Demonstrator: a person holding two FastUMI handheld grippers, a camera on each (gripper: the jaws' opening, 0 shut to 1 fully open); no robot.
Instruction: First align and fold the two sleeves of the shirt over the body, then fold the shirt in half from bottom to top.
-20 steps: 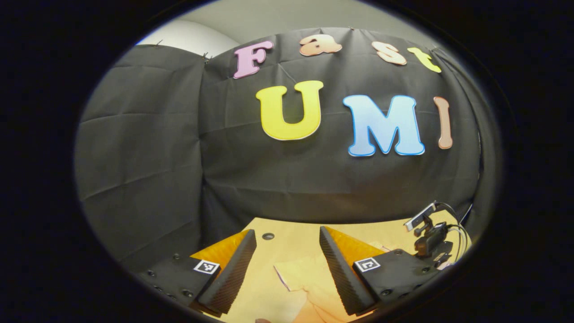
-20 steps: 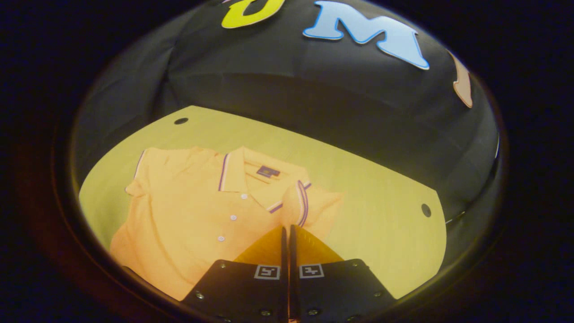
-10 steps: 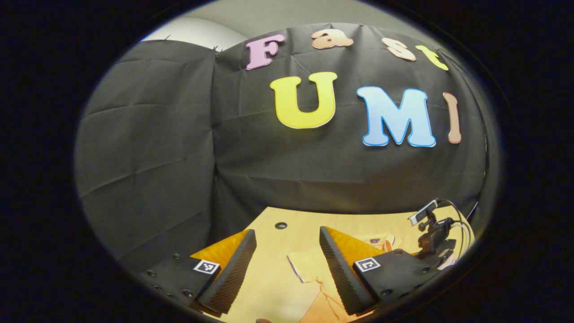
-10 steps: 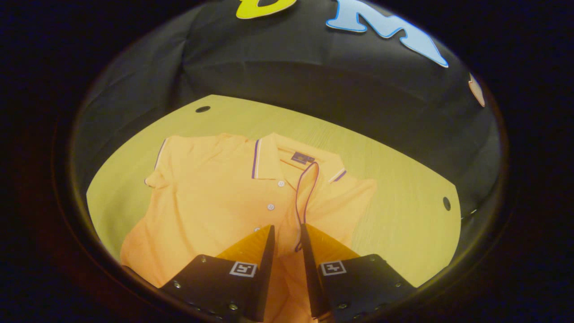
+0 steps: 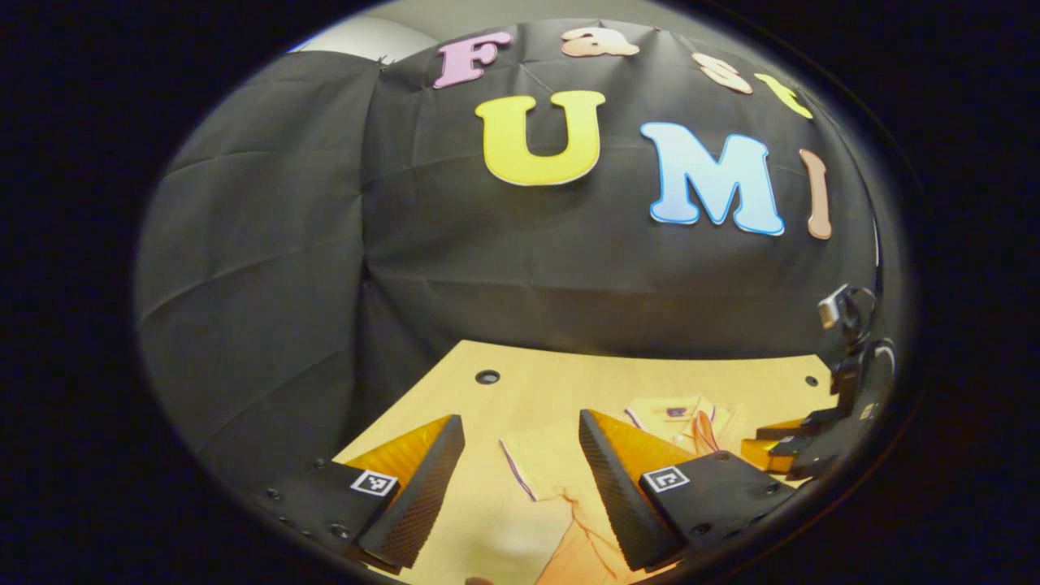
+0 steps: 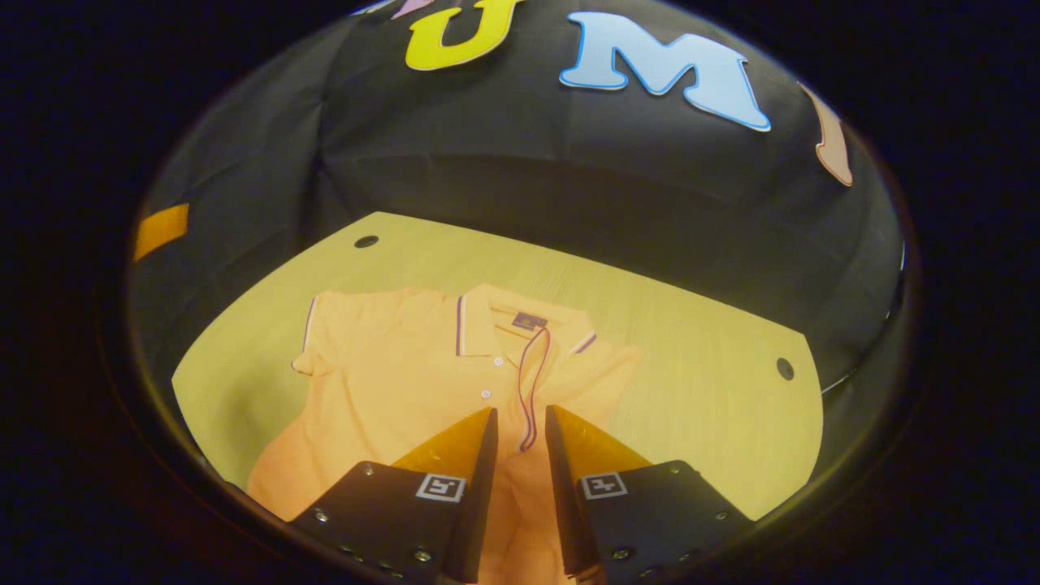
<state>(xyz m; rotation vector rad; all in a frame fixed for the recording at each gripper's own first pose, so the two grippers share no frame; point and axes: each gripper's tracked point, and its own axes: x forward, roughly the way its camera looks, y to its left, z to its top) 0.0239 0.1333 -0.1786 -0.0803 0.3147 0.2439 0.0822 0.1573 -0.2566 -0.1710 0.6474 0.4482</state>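
One wooden table (image 6: 699, 325) carried the orange shirt (image 6: 390, 366), spread flat with its collar toward twelve o'clock in the right gripper view. Its right sleeve (image 6: 532, 382) lay folded over the body, the striped cuff running down the placket; the left sleeve (image 6: 313, 341) spread outward at nine o'clock. The right gripper (image 6: 520, 439) hung over the shirt's middle, jaws parted and gripping nothing. In the left gripper view the left gripper (image 5: 520, 455) stood wide apart, unloaded, with the outspread sleeve between its fingers
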